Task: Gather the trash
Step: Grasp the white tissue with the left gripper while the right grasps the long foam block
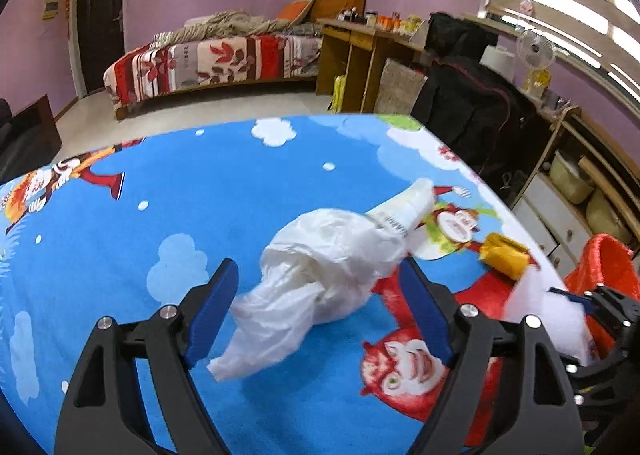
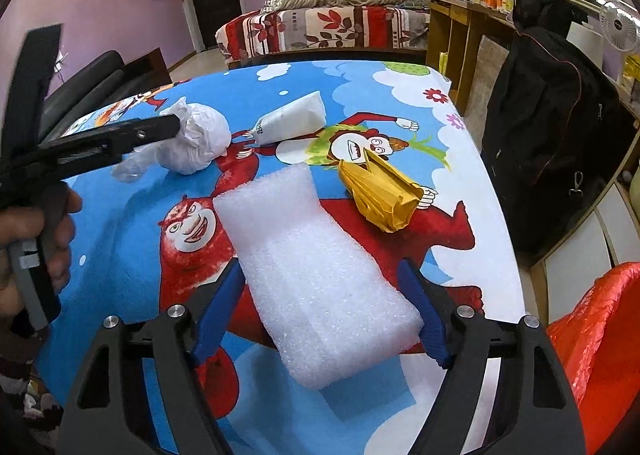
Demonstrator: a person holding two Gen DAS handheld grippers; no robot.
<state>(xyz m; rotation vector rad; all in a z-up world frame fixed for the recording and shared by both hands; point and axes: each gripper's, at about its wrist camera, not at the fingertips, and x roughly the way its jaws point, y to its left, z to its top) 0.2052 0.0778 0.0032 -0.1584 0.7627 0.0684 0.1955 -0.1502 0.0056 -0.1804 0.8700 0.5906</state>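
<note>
**Two grippers over trash on the cartoon cloth**

The foam block (image 2: 320, 287) serves as the landmark: a white slab of packing foam lying flat on the table's blue cartoon cloth (image 2: 120, 255). The right gripper (image 2: 324, 307) straddles its near end, blue pads on either side; the left pad looks to touch the foam's edge while a small gap may remain at the right pad, so a firm clamp cannot be told and the jaws read as apart. Just beyond the foam's far right corner lies a crumpled yellow paper bag (image 2: 380, 191). Beyond the foam's far left corner sits a crumpled white plastic bag (image 2: 196, 143), and beside it, farther back, a white tapered packet (image 2: 292, 123). The left gripper (image 1: 320, 307), held by a hand (image 2: 36, 239) left of the foam, frames the white plastic bag (image 1: 320, 275) with its jaws spread; the pads do not press on it. A red plastic bag (image 2: 600, 335) hangs off the table's edge to the right of the foam
</note>
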